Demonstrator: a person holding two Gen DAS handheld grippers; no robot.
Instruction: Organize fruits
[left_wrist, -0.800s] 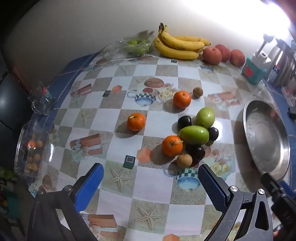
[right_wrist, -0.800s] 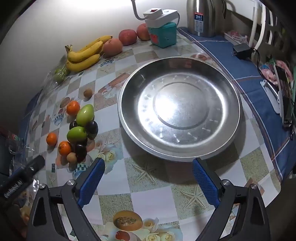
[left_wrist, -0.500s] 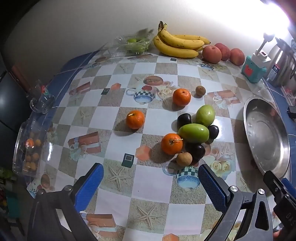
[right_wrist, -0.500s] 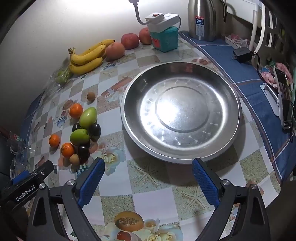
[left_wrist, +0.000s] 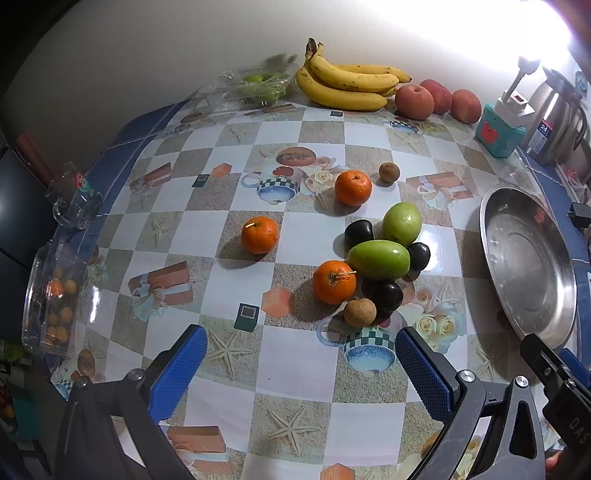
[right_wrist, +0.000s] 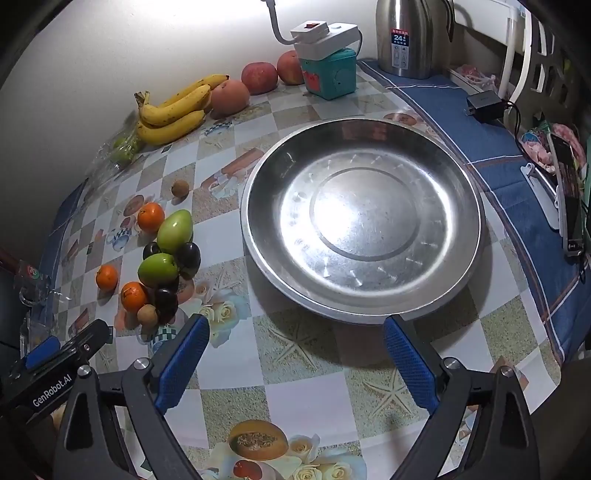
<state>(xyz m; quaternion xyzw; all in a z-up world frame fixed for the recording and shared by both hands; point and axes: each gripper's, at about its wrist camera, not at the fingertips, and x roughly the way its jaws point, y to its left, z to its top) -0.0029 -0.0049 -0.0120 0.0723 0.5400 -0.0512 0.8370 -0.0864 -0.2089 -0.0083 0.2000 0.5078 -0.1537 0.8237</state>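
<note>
Currently both grippers hang spread wide with nothing between their blue pads. The left gripper hovers over the checked tablecloth, just short of a loose cluster of fruit: a small brown longan, dark plums, two green mangoes and an orange tangerine. The right gripper hovers at the near rim of a large, empty steel dish. Nothing seems sorted yet. The next move likely calls for the left gripper to descend around the nearest fruit and close gently.

The table wears a checked cloth; loose fruit clusters at centre, a steel plate at three o'clock. Bananas and apples sit at twelve.
</note>
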